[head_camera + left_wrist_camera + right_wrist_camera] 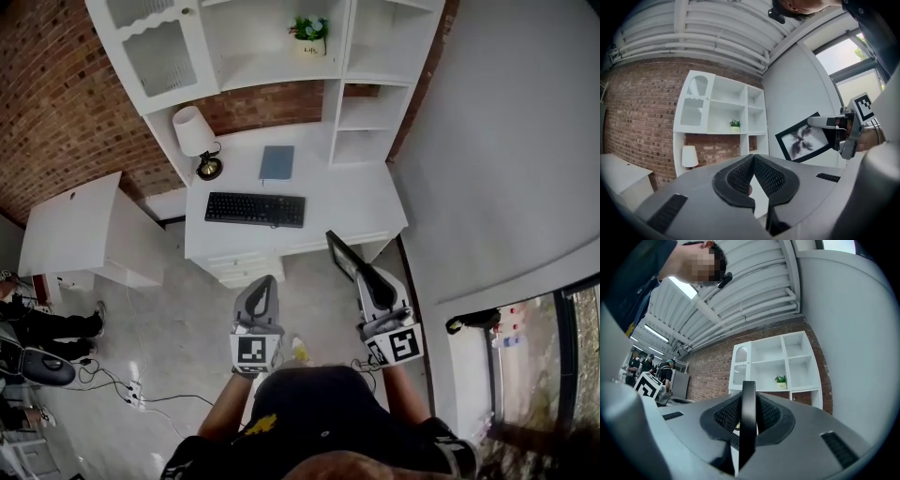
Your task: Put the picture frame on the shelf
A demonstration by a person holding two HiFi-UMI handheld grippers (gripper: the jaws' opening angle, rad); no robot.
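The picture frame (340, 253) is black and holds a dark print on white; my right gripper (363, 274) is shut on its lower edge and holds it up over the floor in front of the desk. In the right gripper view the frame (748, 411) stands edge-on between the jaws. The left gripper view shows its face (805, 139) tilted, off to the right. My left gripper (265, 283) is level with it on the left, shut and holding nothing (753, 158). The white shelf unit (272, 56) rises behind the desk, with a small potted plant (309, 33) in its middle bay.
The white desk (361, 202) carries a black keyboard (255, 208), a blue notebook (276, 161) and a lamp (195, 131). A white side table (75, 230) stands to the left. Cables (122, 384) lie on the floor, and people (37, 323) stand at the far left. A grey wall runs along the right.
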